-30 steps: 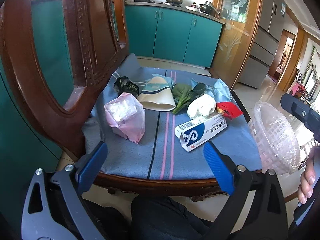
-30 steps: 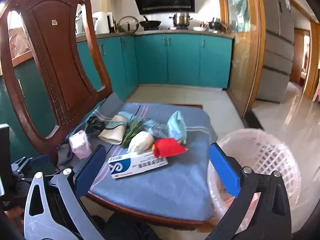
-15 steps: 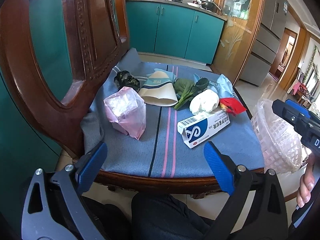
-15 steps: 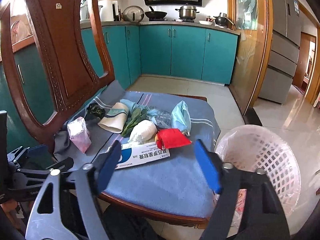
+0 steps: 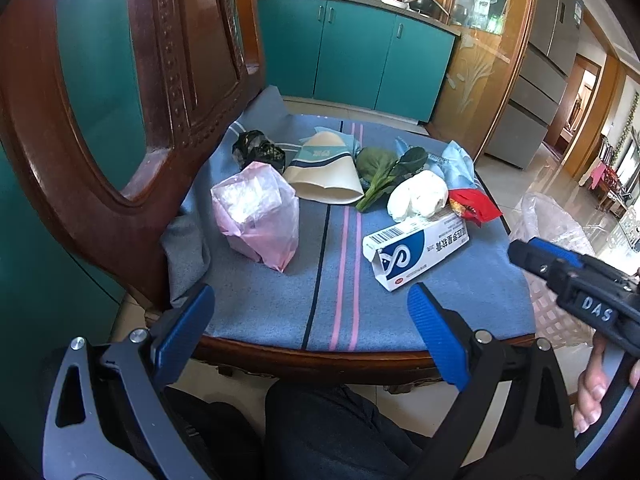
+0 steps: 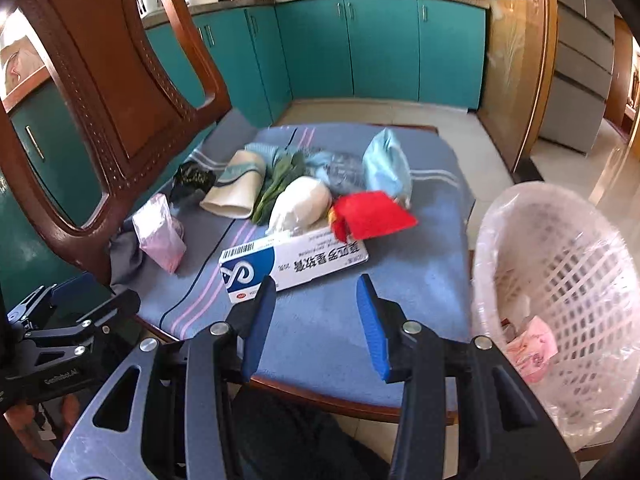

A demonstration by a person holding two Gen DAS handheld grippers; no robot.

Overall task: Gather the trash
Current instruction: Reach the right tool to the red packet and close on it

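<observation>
My left gripper [image 5: 310,322] hangs wide open at the near seat edge, lower centre of frame, holding nothing. My right gripper [image 6: 316,322] is partly spread, empty, over bare blue cloth [image 6: 340,320] just short of the one medicine box [image 6: 292,264]. Behind it, mid-frame: one red wrapper [image 6: 374,214], one white wad [image 6: 300,204], one paper cup [image 6: 236,190], one pink bag [image 6: 160,236]. One white basket [image 6: 560,280] stands off the seat's right edge; chair back [image 6: 112,80] walls the left.
</observation>
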